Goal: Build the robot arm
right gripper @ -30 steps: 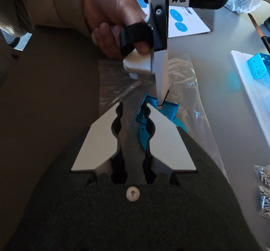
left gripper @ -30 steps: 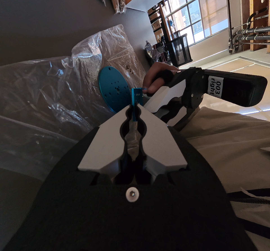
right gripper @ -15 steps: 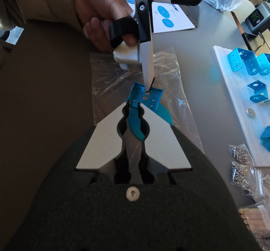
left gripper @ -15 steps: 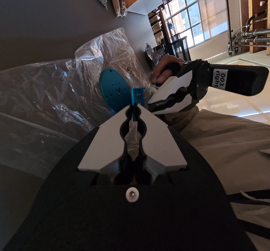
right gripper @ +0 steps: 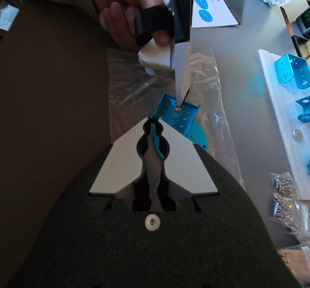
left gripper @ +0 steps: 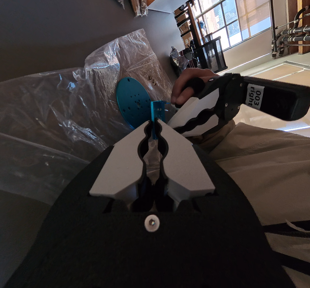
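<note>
Blue bracket [left gripper: 156, 112] still pinched in left claw [left gripper: 154, 121], right claw [right gripper: 153, 119] now nearly closed at its corner, grip uncertain

Both grippers: pale grey wedge fingers [left gripper: 127, 160] with wavy black inner pads, set in a black textured body carrying one silver hex screw [left gripper: 152, 223].
Right gripper [left gripper: 176, 127]: black handle, white label, black finger strap.
Person: beige sleeve [left gripper: 251, 170] behind it.
</note>
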Available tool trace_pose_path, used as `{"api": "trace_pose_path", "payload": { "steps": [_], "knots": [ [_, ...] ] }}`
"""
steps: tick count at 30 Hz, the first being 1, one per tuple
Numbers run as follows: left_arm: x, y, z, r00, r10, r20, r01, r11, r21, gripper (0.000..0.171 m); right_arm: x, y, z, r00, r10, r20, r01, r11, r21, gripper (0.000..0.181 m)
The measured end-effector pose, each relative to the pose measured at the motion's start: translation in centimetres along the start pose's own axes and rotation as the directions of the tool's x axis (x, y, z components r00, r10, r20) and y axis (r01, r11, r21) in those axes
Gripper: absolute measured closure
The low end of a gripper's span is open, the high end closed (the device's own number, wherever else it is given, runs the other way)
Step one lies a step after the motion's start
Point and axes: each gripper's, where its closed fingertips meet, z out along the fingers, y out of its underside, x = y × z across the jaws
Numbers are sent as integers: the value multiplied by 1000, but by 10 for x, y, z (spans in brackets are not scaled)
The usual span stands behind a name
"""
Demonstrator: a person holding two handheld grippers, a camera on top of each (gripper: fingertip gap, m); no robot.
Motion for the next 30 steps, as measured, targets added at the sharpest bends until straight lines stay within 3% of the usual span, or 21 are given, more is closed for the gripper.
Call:
{"api": "trace_pose_path", "payload": {
  "steps": [15, 23, 30],
  "knots": [
    [0, -1, -1, 1000, 5, 1, -5, 1000, 6, 171, 6, -9, -13, 997, 69, 24, -71, 994, 87, 181],
    [3, -3, -1, 1000, 15, -10, -15, 1000, 18, 170, 0, 0, -1, 999, -27, -17, 27, 1000, -11, 172],
    [1, -2, 0, 1000, 20, 3, -20, 1000, 13, 170, -4, -9, -7, 992, 101, 71, -105, 992, 63, 171]
  ]
}}
